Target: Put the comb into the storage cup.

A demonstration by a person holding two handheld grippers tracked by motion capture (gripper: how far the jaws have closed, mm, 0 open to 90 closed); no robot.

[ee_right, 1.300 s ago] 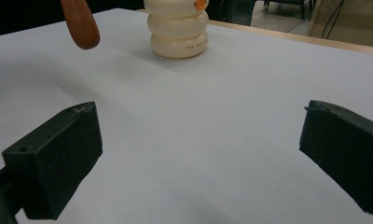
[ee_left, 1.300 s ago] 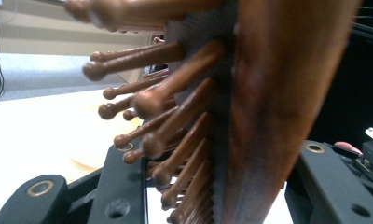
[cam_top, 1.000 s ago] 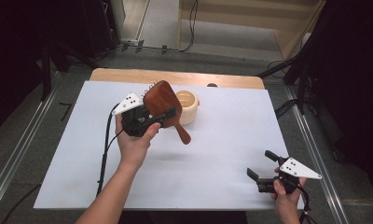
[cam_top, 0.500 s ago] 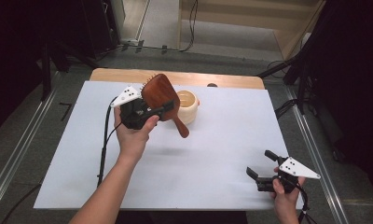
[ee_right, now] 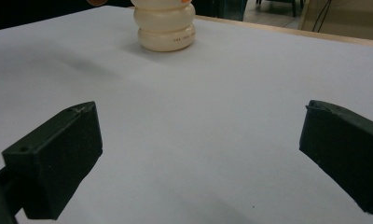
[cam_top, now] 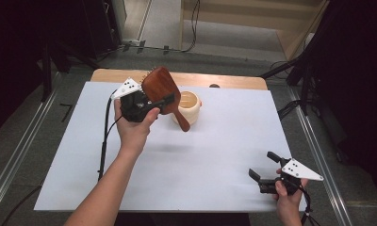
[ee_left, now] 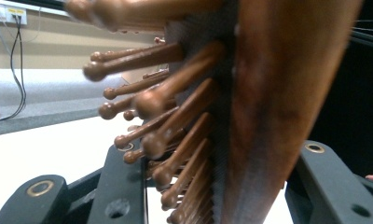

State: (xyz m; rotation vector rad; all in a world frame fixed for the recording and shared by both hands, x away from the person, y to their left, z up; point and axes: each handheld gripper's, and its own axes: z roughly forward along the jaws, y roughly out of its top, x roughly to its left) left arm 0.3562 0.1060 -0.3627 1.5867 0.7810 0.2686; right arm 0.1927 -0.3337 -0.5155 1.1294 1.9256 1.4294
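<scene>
Hairbrush (cam_top: 161,89) is pinched in your left gripper (cam_top: 149,104) above the cream holder (cam_top: 187,104); your right gripper (cam_top: 266,167) fingers sit spread over the table (cam_top: 215,155).

— What do the two tools look like?
— The left gripper (cam_top: 151,104) and right gripper (cam_top: 266,165) are black, each topped by a grey three-cornered plate with dark dots.
— Cables?
— A black cable (cam_top: 103,141) trails from the left one. Brass-ringed holes mark its jaws. Forearms are unsleeved.
</scene>
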